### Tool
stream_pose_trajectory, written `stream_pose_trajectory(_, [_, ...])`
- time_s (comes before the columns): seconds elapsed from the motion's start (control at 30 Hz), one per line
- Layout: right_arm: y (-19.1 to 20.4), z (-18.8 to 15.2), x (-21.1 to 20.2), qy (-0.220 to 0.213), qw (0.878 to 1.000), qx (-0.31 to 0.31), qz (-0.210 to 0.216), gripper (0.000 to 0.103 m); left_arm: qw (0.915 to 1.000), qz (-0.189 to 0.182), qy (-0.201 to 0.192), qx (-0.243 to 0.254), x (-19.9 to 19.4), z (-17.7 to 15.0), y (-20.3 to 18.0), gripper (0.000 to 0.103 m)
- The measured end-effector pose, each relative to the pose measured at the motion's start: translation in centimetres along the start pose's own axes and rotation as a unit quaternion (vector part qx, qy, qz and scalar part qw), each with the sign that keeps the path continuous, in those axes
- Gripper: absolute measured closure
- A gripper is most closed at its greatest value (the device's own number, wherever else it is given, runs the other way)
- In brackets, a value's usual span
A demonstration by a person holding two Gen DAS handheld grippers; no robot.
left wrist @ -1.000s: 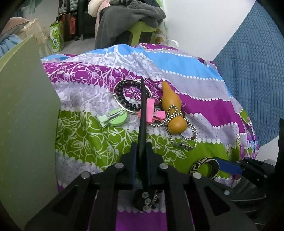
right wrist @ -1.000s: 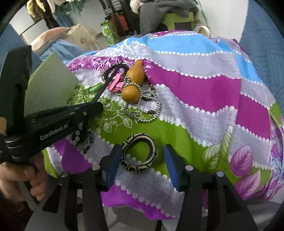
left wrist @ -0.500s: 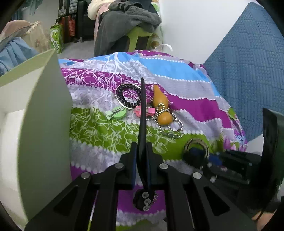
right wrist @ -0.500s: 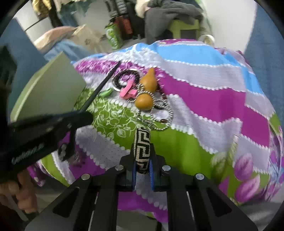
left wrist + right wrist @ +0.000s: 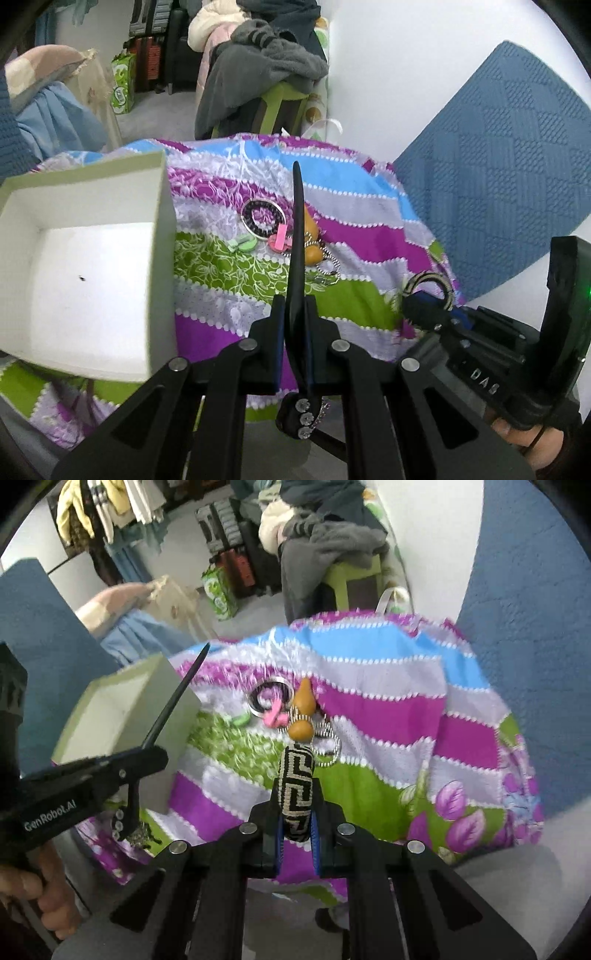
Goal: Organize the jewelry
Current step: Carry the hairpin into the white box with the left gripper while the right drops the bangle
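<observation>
My left gripper (image 5: 294, 325) is shut on a long black hair stick (image 5: 297, 236) with rhinestones at its near end; the stick also shows in the right wrist view (image 5: 173, 698). My right gripper (image 5: 297, 823) is shut on a black-and-cream patterned bangle (image 5: 295, 790), lifted above the cloth; the bangle also shows in the left wrist view (image 5: 428, 286). An open pale green box (image 5: 88, 258) with a white inside stands at the left, and shows in the right wrist view (image 5: 122, 716). On the cloth lie an orange gourd pendant (image 5: 303, 712) on a bead chain, a pink clip (image 5: 275, 716), a green clip (image 5: 242, 243) and a black beaded ring (image 5: 262, 218).
The colourful striped cloth (image 5: 369, 229) covers a small table. A blue textured cushion (image 5: 509, 177) stands at the right. A chair piled with grey clothes (image 5: 258, 74) is behind the table. A person's hand (image 5: 33, 897) holds the left gripper.
My right gripper closed on the bangle and lifted it off the cloth. Both grippers pulled back and up from the table. The box's open inside has come into the left wrist view.
</observation>
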State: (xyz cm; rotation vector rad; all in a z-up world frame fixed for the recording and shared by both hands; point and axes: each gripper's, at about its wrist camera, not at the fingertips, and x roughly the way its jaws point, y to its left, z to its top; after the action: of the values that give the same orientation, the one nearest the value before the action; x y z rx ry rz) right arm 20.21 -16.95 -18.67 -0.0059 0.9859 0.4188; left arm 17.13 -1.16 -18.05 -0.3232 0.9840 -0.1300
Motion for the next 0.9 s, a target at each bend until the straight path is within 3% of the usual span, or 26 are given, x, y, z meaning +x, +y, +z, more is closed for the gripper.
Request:
stream_pose_trajectory(0.43, [4.2, 6.0, -9.0, -0.1, 0.995, 0.004, 0.006, 0.094, 0.9974, -0.01, -0.071, 0.001, -10.9, 3.3, 0.7, 0.094])
stream_pose_trajectory(0.67, [7.5, 8.4, -11.6, -0.134, 0.991, -0.006, 0.017, 0.094, 0.9933, -0.004, -0.115, 0.01, -15.7, 5.4, 1.8, 0.094])
stream_pose_trajectory(0.9, [11.9, 10.0, -11.3, -0.144, 0.989, -0.026, 0.036, 0.094, 0.9897, 0.01, -0.142, -0.003, -18.6, 5.8, 5.4, 0.094])
